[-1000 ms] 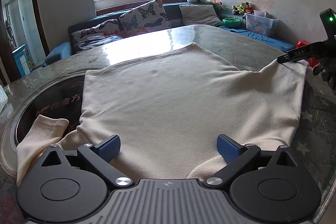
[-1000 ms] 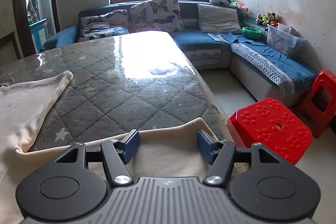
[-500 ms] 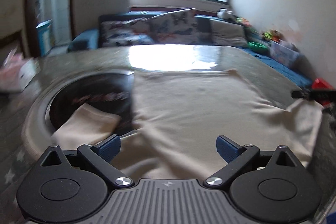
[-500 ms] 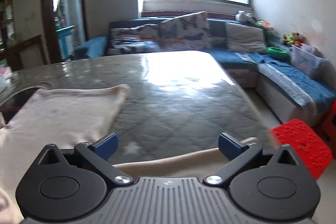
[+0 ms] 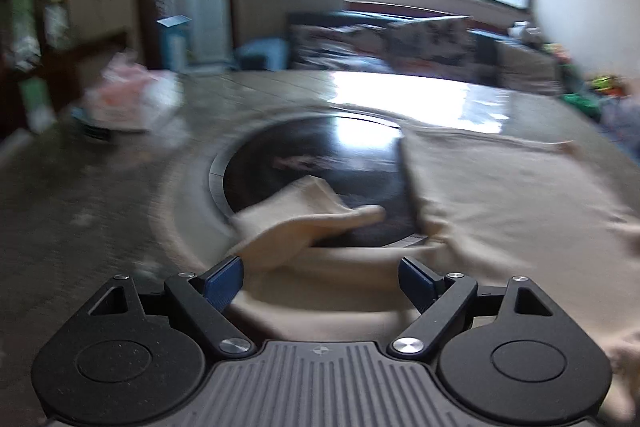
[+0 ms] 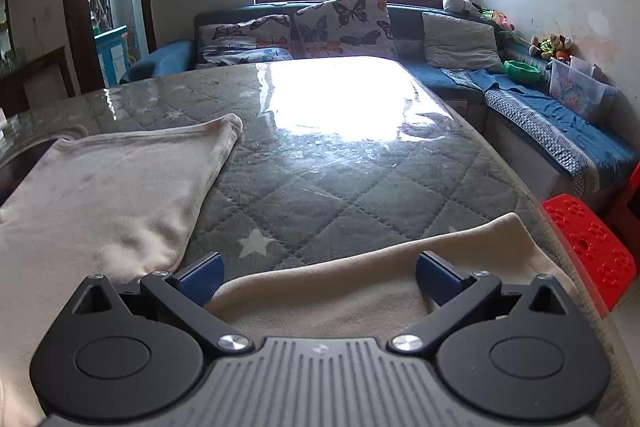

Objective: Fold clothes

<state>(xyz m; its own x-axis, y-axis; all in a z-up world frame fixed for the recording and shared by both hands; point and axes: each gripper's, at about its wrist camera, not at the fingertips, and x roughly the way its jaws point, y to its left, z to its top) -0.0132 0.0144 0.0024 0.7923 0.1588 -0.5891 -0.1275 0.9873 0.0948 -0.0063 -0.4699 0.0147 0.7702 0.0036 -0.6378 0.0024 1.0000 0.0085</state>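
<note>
A cream garment lies spread on the table. One sleeve lies folded over a dark round inset in the tabletop. My left gripper hovers over the garment's near edge beside that sleeve. Its jaws are closing, with cloth lying under the gap and the blue pads not pressing on it. The left wrist view is blurred. In the right wrist view the garment's body lies at the left and another cream edge runs under my right gripper. That gripper stands wide open and holds nothing.
The table has a grey quilted cover under a glossy sheet. A red stool stands off its right edge, beside a blue sofa with cushions. A plastic bag sits on the table's far left.
The left gripper swung left, from the garment's body to the sleeve over the dark inset, and its jaws narrowed a little. The right gripper opened wide and shifted left along the cloth edge.
</note>
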